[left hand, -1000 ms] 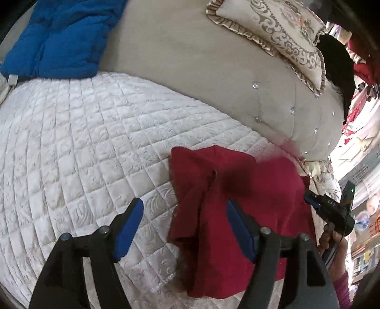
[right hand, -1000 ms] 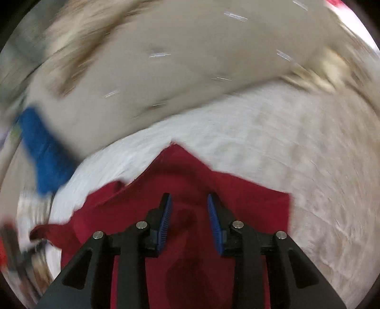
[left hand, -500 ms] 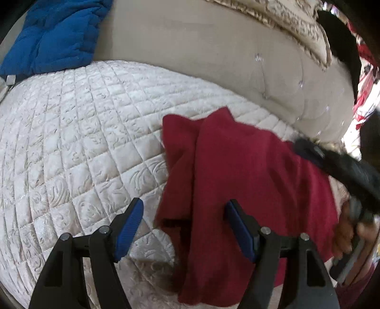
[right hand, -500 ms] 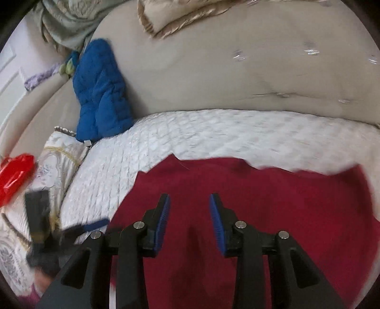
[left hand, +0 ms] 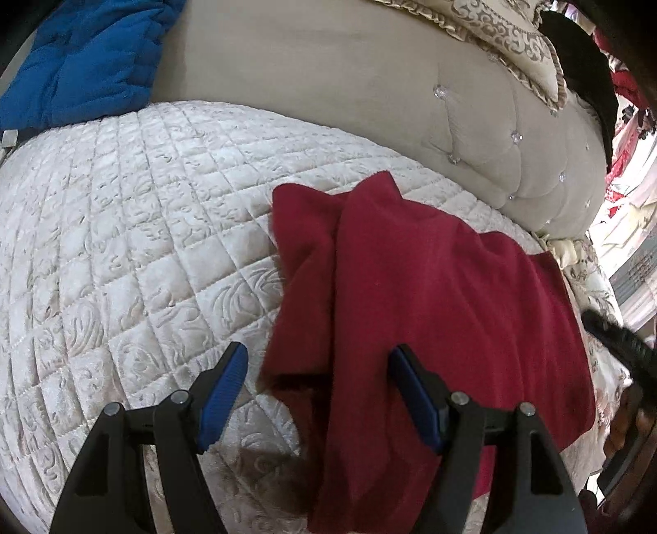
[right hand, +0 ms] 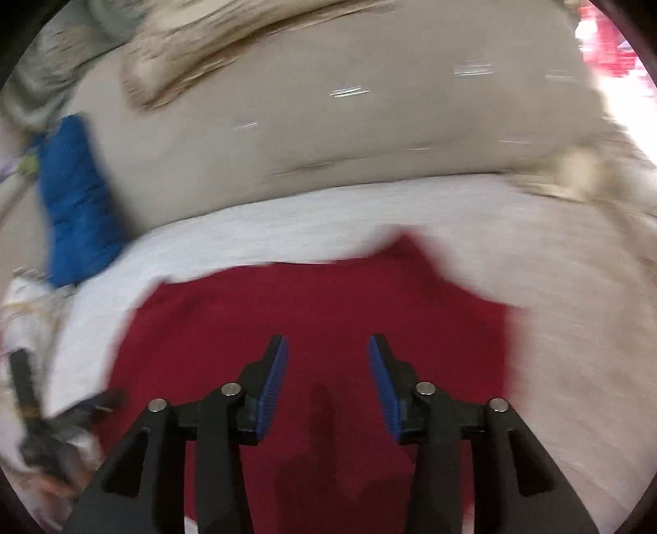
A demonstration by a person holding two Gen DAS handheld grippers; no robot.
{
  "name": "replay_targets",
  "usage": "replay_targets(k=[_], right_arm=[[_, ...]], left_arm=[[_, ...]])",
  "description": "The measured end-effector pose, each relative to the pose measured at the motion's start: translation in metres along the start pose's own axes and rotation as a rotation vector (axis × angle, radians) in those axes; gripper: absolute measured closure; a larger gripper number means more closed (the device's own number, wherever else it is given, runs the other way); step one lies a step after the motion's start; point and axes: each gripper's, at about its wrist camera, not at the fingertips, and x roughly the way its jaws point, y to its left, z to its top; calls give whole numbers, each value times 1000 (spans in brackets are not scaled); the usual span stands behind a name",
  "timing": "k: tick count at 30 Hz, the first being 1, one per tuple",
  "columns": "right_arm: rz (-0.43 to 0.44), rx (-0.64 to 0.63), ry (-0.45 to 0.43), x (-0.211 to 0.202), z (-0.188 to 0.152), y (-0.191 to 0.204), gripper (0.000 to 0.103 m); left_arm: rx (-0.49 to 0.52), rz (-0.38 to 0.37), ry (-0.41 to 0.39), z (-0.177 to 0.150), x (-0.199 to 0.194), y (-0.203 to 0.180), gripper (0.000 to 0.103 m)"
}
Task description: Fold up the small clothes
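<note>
A dark red garment [left hand: 431, 312] lies partly folded on the white quilted bed [left hand: 143, 230], with a sleeve or side flap doubled along its left edge. My left gripper [left hand: 318, 394] is open and empty, hovering over the garment's near left edge. In the blurred right wrist view the same red garment [right hand: 312, 312] fills the lower middle. My right gripper [right hand: 326, 378] is open and empty just above it. The right gripper also shows at the right edge of the left wrist view [left hand: 616, 341].
A beige tufted headboard [left hand: 369, 90] runs behind the bed. A blue padded item [left hand: 82, 61] lies at the back left. A patterned cushion [left hand: 505, 37] rests on top of the headboard. Red and white clutter [left hand: 628, 123] sits to the far right.
The right gripper has swung back toward the right over the garment and opened a little wider. The left gripper has shifted slightly and stays open. The garment lies flatter.
</note>
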Motion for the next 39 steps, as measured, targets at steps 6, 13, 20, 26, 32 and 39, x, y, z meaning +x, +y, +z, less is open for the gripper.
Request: replay_targets(k=[6,13,20,26,32,39], right_arm=[[-42,46,82,3,-35,-49,103],[46,93,37,-27,-47,-70,103],[-63,82,-42,-34,-38,-49,95],[280,-83,7,4,15,55,94],[341,-296,115,88,47,173,95],[238,-487,163,158,51,220,83]], left_arm=[[15,-6,-8,-5,-2,-6,27],[2,-1,-9,-7,-4,-2,27],[26,22,-25,-7,-6,-5,27],[30,24,-31,-5,-6,-4,27],[45,18,-33,-4,-2,0,23],[46,-15,-22,-2,2,5,22]])
